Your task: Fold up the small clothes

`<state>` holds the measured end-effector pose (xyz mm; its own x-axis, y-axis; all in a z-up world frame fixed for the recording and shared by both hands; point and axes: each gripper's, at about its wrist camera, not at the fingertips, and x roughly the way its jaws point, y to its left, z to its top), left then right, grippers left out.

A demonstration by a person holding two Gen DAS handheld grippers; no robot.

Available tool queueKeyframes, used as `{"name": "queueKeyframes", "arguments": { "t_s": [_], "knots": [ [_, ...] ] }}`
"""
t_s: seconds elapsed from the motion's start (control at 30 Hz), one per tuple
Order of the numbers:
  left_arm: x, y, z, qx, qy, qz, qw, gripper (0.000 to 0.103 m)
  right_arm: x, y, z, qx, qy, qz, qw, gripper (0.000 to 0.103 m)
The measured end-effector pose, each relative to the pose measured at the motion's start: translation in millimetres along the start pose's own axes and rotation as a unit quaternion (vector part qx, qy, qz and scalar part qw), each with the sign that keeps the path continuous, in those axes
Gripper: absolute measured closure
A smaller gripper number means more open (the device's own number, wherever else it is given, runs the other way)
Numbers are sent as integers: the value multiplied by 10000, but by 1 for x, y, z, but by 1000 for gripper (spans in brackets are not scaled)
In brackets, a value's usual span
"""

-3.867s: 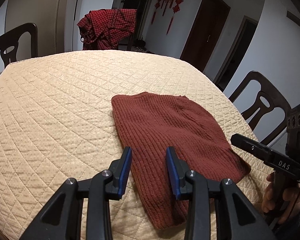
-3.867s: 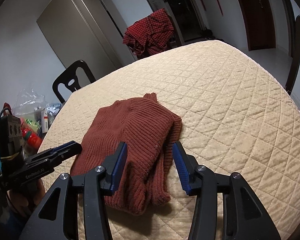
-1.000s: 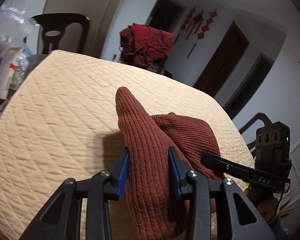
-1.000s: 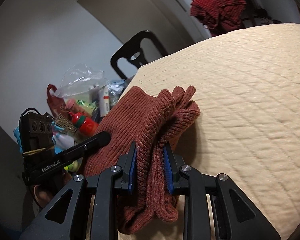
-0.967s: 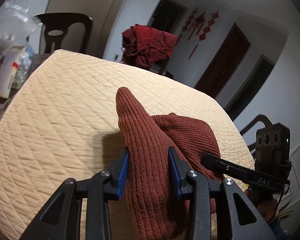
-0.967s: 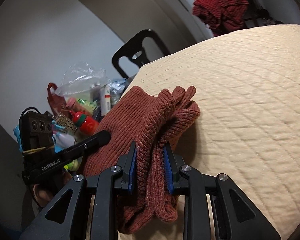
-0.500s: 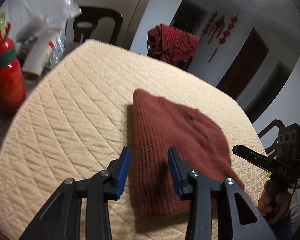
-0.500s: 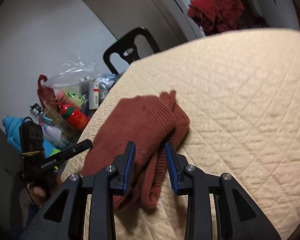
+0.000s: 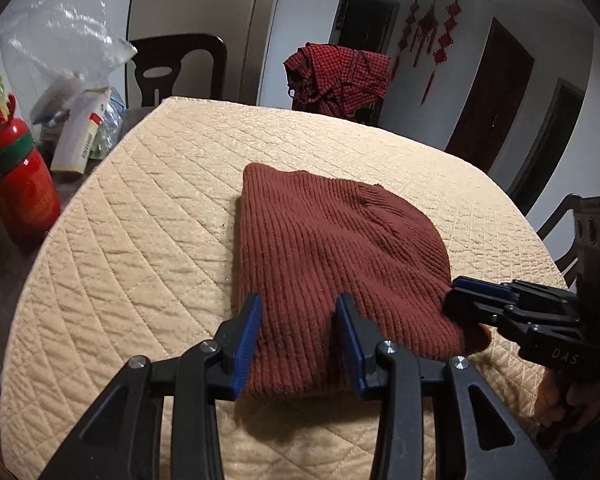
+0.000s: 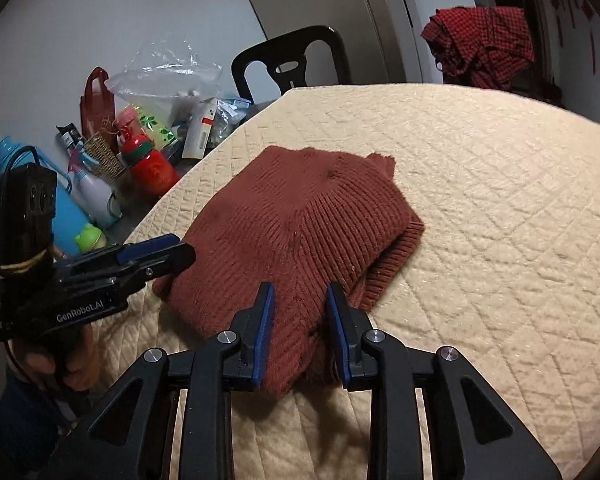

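The left gripper [image 9: 296, 342] and right gripper [image 10: 298, 334] straddle the folded sweater [image 9: 332, 268], jaws parted; withdrawing carelessly could snag and unfold it.

The right claw [image 9: 456, 294], seen from the left wrist camera, carries the white letters "DAS" on the side of its black body; the left claw [image 10: 168, 250], seen from the right wrist camera, carries "GenRobot.AI" in white on its side; print on the white box [image 9: 80, 136] beside the table is too small to read
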<state>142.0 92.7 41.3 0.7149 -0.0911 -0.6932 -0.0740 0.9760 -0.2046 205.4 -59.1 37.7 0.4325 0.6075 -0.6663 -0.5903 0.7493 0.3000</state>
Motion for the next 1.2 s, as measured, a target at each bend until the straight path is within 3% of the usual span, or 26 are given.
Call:
{"name": "queueKeyframes", "arguments": {
  "t_s": [0.23, 0.5, 0.93, 1.03, 1.07, 1.1, 1.2],
  "knots": [
    [-14, -13, -12, 95, -33, 89, 9999, 61, -18, 13, -12, -116, -80, 5, 9999, 76],
    [-9, -17, -19, 43, 81, 217, 9997, 61, -4, 6, -18, 1, 86, -84, 9999, 76],
    [-33, -26, -36, 102, 240, 397, 9989, 61, -45, 20, -36, -122, 49, -82, 9999, 75],
    [-37, -28, -42, 189, 237, 440, 9986, 50, -53, 26, -40, -252, -1, -129, 9996, 70],
    [-36, -28, -45, 212, 242, 495, 9983, 47, -53, 26, -42, -269, 6, -179, 9995, 63],
    [-34, -28, -48, 235, 261, 547, 9979, 47, -52, 25, -44, -278, 39, -254, 9993, 59],
    [-21, -25, -57, 225, 487, 690, 9962, 47, -37, 21, -51, -329, 263, -553, 9976, 59]
  ]
}}
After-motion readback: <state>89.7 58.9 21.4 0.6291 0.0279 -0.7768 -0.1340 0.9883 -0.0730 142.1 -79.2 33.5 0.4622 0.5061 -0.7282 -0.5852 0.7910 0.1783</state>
